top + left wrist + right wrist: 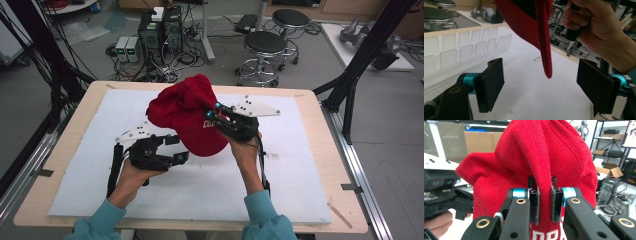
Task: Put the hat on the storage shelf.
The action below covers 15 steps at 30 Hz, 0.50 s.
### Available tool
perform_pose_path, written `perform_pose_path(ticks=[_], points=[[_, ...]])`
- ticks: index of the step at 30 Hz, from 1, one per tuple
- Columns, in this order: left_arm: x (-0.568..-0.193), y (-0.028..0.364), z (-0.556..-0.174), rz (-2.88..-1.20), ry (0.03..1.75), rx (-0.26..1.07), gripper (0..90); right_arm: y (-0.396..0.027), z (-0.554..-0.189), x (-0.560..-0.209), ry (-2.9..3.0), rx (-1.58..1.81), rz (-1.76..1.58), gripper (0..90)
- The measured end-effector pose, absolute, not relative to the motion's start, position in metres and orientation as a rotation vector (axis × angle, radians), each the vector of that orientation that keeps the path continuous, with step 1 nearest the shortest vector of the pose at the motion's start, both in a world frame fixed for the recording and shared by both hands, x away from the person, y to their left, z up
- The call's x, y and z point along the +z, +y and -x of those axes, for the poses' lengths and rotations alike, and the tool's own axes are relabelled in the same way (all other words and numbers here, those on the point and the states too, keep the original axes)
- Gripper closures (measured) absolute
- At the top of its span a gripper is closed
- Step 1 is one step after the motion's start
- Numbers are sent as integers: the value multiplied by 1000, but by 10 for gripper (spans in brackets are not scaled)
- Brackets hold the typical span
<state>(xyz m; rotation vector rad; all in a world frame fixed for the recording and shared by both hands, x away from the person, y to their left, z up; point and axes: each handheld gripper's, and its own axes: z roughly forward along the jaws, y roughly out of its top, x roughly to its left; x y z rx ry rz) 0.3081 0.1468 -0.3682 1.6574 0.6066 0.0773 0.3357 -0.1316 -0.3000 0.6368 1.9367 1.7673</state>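
My right gripper (pixel 545 202) is clamped hard on a fold of the red cap (pixel 536 157): in the right gripper view the two black jaws stand almost together with a ridge of the knitted red fabric pinched between them, and white lettering on the cap shows just below the jaws. In the high view that same right gripper (pixel 220 116) bites into the cap's (pixel 187 112) right side and holds it up off the table, crown bunched and tipped toward the far edge, brim hanging toward me.

My left gripper (pixel 541 87) is spread wide and grips nothing. In the left gripper view its two black pads (pixel 491 83) stand well apart, and the cap's red brim (pixel 545 50) hangs down into the gap between them, its tip touching neither pad. Beyond it I see my right hand (pixel 599 27) wrapped around its handle. In the high view the left gripper (pixel 175 149) sits low, just beside and below the cap's near-left edge.

Under both hands lies a white sheet (pixel 100 175) covering most of the wooden table (pixel 60 165). Past the far edge stand two round stools (pixel 265 45) and a cluster of computer boxes (pixel 160 30) with cables on the floor.
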Motion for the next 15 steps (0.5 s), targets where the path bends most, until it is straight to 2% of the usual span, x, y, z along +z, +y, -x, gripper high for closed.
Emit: perform_pose_path(ticks=[3, 6, 11, 15], points=[[-369, 143, -308, -1648, 613, 60, 248, -129, -334, -301, 1926, 1797, -635, 822], [-369, 142, -308, -1633, 599, 58, 308, -126, -333, -301, 1919, 1819, -629, 823], [-368, 142, -306, -1622, 586, 71, 427, -124, -331, -301, 1905, 1844, -617, 823], [-368, 142, -304, -1605, 593, 45, 559, -122, -329, -300, 1907, 1855, -603, 823]])
